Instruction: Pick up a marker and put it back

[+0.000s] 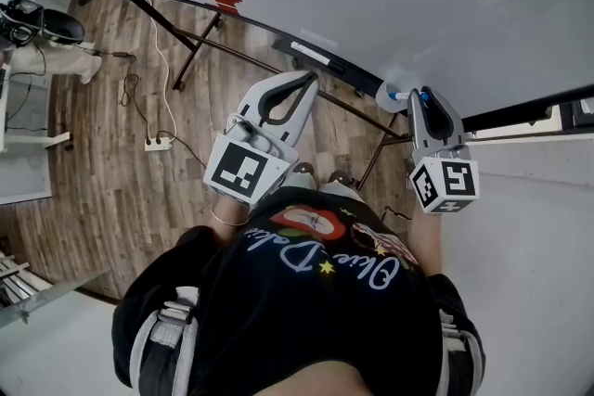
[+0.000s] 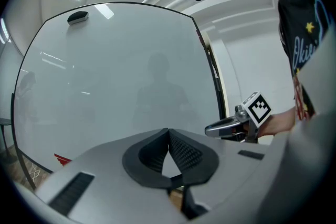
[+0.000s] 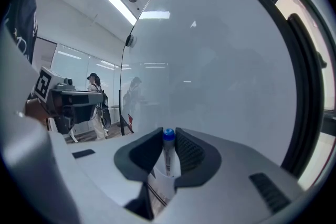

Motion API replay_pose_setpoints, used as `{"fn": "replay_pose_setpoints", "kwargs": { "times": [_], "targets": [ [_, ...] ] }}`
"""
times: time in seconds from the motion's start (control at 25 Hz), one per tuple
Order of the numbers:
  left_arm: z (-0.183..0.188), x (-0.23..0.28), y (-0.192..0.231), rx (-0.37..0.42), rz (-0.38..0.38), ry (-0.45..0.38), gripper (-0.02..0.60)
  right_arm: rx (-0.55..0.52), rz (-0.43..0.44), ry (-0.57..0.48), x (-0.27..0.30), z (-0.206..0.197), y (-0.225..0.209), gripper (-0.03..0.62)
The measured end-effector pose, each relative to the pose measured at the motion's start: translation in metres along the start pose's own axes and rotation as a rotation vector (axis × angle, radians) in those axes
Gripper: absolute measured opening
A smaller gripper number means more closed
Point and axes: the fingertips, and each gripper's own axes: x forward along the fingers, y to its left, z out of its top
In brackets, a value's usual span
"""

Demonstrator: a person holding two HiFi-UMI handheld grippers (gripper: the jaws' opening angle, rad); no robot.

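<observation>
Marker (image 3: 168,155) sits pinched in your right tongs (image 3: 169,132), left tongs (image 2: 168,131) pressed together empty; likely the put-back step, so next ease it onto the whiteboard's ledge (image 1: 325,60).

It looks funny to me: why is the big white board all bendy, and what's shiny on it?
Left gripper view: the wide lens bows the whiteboard at its edges, with faint light streaks. Right gripper view: same bowing, plus a bright glare patch.
</observation>
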Motion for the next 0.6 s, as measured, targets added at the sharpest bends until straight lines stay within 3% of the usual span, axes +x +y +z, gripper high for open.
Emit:
{"fn": "replay_pose_setpoints", "kwargs": {
  "times": [0.6],
  "targets": [
    [0.0,0.001,-0.002,0.003,-0.011,0.005,0.003,-0.036,-0.016,0.052,0.008,-0.026,0.005,0.072]
  ]
}}
